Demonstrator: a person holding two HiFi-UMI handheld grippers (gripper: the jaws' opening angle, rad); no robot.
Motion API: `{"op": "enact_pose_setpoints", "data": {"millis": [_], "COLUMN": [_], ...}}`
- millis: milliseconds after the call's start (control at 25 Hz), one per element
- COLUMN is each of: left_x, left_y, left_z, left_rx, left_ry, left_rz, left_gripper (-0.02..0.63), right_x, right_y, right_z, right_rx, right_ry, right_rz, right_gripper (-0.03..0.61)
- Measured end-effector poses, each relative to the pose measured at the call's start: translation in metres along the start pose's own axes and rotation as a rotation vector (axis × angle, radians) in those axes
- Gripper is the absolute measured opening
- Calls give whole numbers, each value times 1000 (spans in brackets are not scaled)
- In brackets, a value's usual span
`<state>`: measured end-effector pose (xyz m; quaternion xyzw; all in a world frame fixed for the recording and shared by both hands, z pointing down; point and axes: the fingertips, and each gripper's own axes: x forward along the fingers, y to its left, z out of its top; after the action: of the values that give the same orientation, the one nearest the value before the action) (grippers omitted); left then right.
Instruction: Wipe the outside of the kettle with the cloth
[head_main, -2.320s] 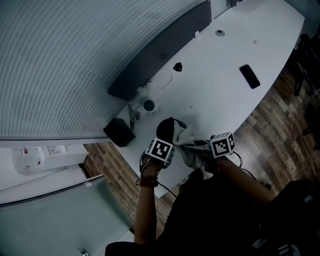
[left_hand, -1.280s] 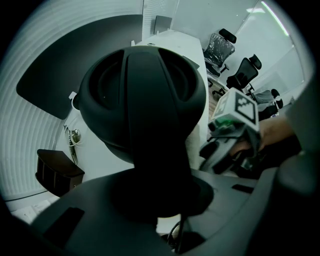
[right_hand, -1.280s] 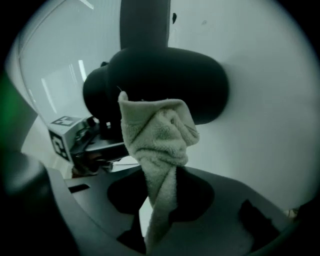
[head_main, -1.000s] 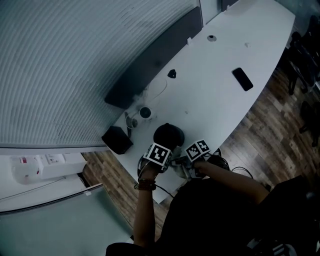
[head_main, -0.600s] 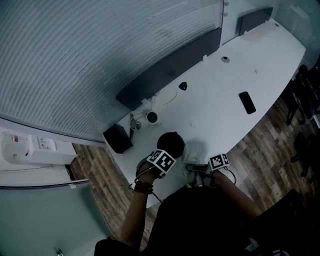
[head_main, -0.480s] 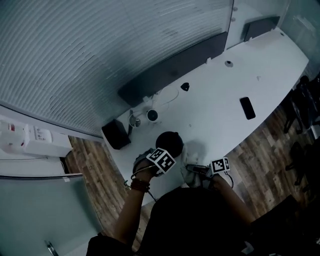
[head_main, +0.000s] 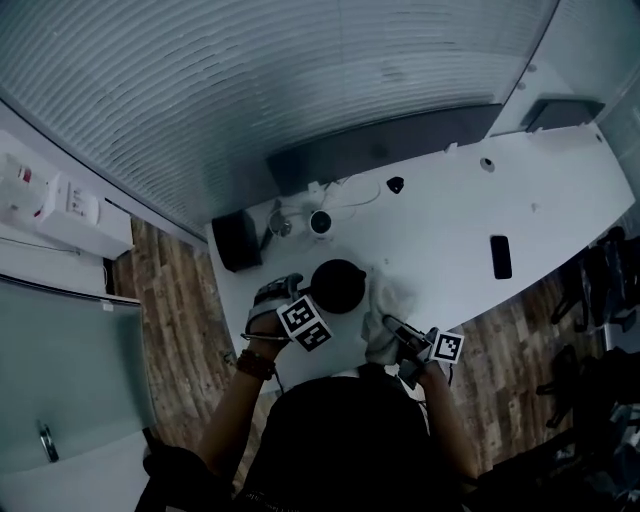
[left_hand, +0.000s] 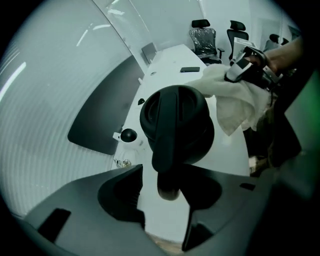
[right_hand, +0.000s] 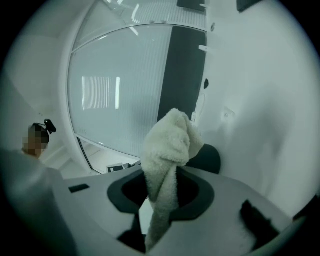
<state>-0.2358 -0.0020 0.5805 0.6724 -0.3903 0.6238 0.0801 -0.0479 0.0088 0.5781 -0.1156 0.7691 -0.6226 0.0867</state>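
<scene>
black kettle (left_hand: 176, 120) handle inside left gripper (left_hand: 164, 199), jaws opening | right gripper (right_hand: 160, 202) clamps cloth (right_hand: 170, 142)

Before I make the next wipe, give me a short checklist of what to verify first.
1. Cloth secured in the right gripper: ok, pinched between shut jaws.
2. Kettle upright on the table: ok.
3. Left gripper steadying the kettle: not ok, its jaws are opening; the handle sits between them, unpressed.
4. Cloth in contact with the kettle: cannot tell; it hangs beside the kettle.
5. Kettle's outside clean: cannot tell, too dark.
</scene>
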Motion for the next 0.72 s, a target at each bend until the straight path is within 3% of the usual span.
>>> {"op": "enact_pose_setpoints", "data": {"millis": [200, 360, 480, 600, 720], "left_x": [-5, -29, -55, -100, -147], "left_y": [0, 6, 17, 36, 46], "left_z": [-7, -3, -7, 2, 20], "left_rx": [-26, 3, -50, -185, -399], "left_ry": [-61, -126, -212, -436, -792], "left_rz": [75, 111, 136, 148, 79], "left_gripper": [230, 229, 229, 229, 225], "right_x": [-3, 4, 6, 6, 8], "right_y": [26, 47, 61, 83, 110], "right_z": [23, 34, 35, 41, 42], "right_rx": [-193, -234, -287, -422, -653], "right_ry": [-44, -68, -82, -127, -136], "right_rz": [-12, 31, 31, 12, -25], "right_gripper": [100, 99, 100, 99, 99]}}
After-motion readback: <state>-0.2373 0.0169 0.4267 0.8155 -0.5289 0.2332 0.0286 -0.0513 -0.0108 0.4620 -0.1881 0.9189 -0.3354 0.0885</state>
